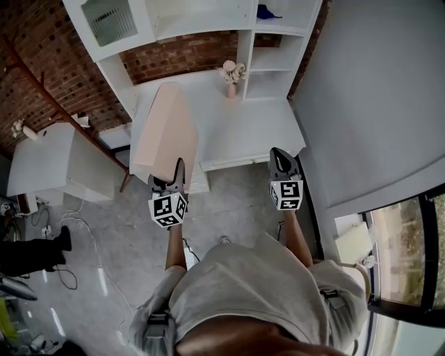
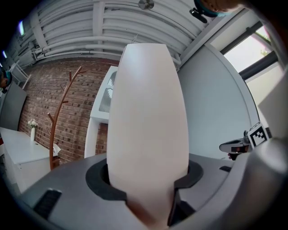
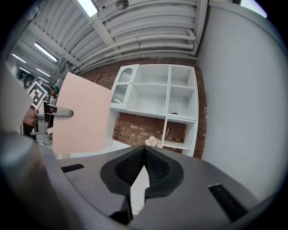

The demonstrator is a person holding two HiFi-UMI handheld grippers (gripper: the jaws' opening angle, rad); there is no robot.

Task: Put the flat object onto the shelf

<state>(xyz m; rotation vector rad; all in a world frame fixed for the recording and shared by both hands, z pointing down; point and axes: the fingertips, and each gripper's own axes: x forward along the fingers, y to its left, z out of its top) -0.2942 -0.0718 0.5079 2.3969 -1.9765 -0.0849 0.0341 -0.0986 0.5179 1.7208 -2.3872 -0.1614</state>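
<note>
A flat pale-pink board (image 1: 167,132) stands upright in my left gripper (image 1: 174,170), whose jaws are shut on its lower edge. In the left gripper view the board (image 2: 148,121) fills the middle and rises from between the jaws of the left gripper (image 2: 148,182). It is held in front of the white shelf unit (image 1: 201,24) and above the white desk (image 1: 250,128). My right gripper (image 1: 281,156) hovers at the desk's front edge, shut with nothing in it. From the right gripper view the board (image 3: 81,114) is at the left, the shelf unit (image 3: 157,101) straight ahead, and my right gripper (image 3: 145,150) has its tips touching.
A small vase of flowers (image 1: 231,73) stands on the desk near the shelf's lower compartments. A blue thing (image 1: 266,12) lies on an upper shelf. A low white cabinet (image 1: 55,167) and a wooden coat stand (image 2: 58,130) are at the left, a grey wall (image 1: 375,90) at the right.
</note>
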